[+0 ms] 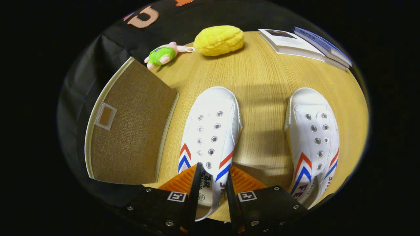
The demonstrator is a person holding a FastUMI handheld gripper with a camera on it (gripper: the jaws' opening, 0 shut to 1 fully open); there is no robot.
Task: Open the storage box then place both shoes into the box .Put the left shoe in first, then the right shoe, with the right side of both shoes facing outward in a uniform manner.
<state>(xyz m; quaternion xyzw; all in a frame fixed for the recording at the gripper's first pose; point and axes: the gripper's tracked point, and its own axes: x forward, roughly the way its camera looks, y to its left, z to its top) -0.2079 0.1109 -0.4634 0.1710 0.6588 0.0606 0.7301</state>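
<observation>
The gripper (211, 183) is clamping both fingers on the heel end of the left shoe (210, 137), which is lying on the tabletop (262, 75) beside the storage box (131, 127), lid closed. The right shoe (313, 141) is sitting well apart.

Surface under my work: one wooden table (262, 85), light oak grain, lit from above with soft shadows lying across it. Behind it: black cloth wall (98, 55), creased and hanging to the table's far edge. Along the back of my table: one yellow fluffy cushion (219, 40); one small green and pink plush toy (163, 55) (lying on its side); two books (303, 44), side by side.
</observation>
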